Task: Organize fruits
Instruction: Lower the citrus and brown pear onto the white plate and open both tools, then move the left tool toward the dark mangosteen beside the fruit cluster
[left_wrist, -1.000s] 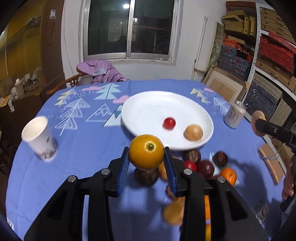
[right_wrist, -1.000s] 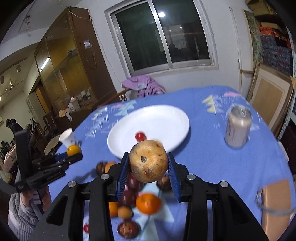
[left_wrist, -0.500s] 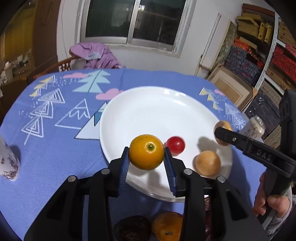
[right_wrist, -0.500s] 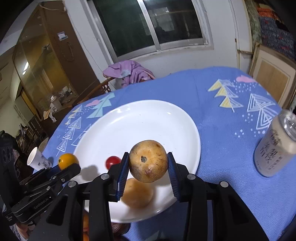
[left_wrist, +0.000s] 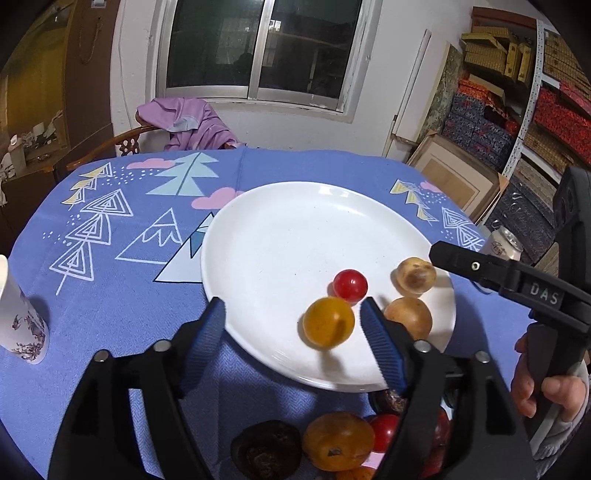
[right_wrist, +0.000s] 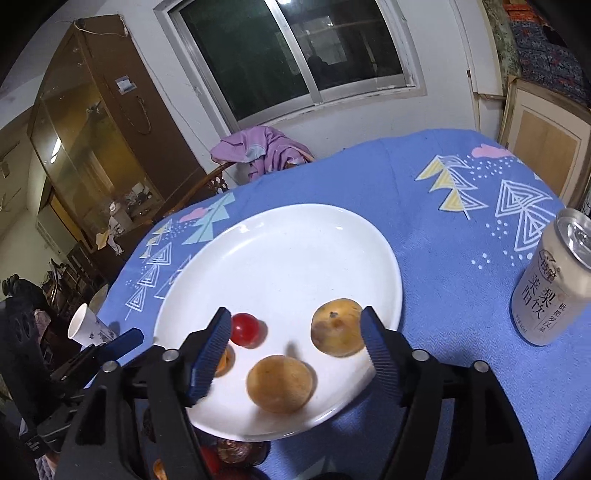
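Observation:
In the left wrist view my left gripper hangs over the near rim of the white plate, its jaws opening. A blurred orange fruit lies loose on the plate between the pads, close to the right one. Beside it sit a red tomato and two tan fruits. In the right wrist view my right gripper is opening over the plate. A spotted tan fruit lies free near its right pad. Another tan fruit and the tomato lie close by.
Loose fruits lie heaped on the blue tablecloth just before the plate. A drink can stands to the right of the plate, a paper cup far to the left. A chair with purple cloth stands behind the table.
Both grippers came forward and down over the plate. Each then opened: the orange fruit left the left pads and the spotted tan fruit left the right pads, both now on the plate.

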